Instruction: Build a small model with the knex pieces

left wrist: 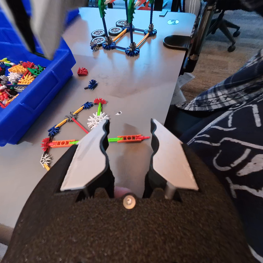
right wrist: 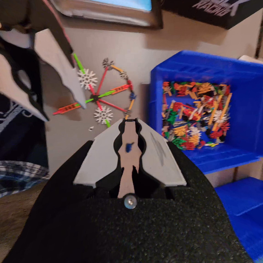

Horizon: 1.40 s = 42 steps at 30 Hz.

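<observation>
The left gripper [left wrist: 129, 128] hangs spread wide over the flat wheel assembly [left wrist: 74, 125] near the tabletop's [left wrist: 128, 79] edge, its orange spoke [left wrist: 128, 138] between the fingers. The right gripper [right wrist: 130, 120] pinches a thin black piece [right wrist: 129, 120], beside the blue bin [right wrist: 213, 158].

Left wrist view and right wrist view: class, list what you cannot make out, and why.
Left wrist view: tall model, top cut off by the upper edge.
Left wrist view: flat wheel's hub, hidden behind the open left tongs.
Right wrist view: blue bin's loose pieces, blurred together.
Right wrist view: thin dark piece between the right tongs' tips, too small to identify.
</observation>
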Available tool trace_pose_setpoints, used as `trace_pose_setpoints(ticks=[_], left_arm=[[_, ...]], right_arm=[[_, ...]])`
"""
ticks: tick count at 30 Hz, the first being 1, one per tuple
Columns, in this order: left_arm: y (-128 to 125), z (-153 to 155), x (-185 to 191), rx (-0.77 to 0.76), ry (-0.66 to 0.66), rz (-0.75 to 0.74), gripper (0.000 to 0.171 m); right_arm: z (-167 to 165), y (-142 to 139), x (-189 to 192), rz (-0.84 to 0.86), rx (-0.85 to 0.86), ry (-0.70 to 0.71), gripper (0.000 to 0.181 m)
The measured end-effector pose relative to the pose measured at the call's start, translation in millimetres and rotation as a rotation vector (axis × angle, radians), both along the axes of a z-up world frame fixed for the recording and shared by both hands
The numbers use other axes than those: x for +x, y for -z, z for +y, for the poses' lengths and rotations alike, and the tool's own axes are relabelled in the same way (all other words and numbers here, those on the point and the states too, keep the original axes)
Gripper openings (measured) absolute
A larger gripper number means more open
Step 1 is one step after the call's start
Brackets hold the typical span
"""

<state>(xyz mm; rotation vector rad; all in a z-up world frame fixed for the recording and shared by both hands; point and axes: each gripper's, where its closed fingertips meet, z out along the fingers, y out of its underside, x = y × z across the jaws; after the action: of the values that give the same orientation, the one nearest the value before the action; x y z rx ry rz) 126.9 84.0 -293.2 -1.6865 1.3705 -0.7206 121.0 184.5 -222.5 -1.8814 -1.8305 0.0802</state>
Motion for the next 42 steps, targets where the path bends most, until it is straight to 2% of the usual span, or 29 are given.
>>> trace_pose_setpoints(ticks=[3,7,15,42], left_arm=[[2,3,-3,0.001,-0.011,0.023,0.057],[4,5,-5,0.008,-0.022,0.050,0.057],[10,7,-7,0.026,-0.043,0.082,0.057],[7,12,-15,0.013,-0.049,0.060,0.057]], right_arm=[[-27,32,18,-0.015,-0.054,0.056,0.014],[-47,71,35,-0.008,-0.117,0.136,0.013],[-50,102,41,0.024,-0.153,0.187,0.014],[-46,103,36,0.071,-0.137,0.208,0.022]])
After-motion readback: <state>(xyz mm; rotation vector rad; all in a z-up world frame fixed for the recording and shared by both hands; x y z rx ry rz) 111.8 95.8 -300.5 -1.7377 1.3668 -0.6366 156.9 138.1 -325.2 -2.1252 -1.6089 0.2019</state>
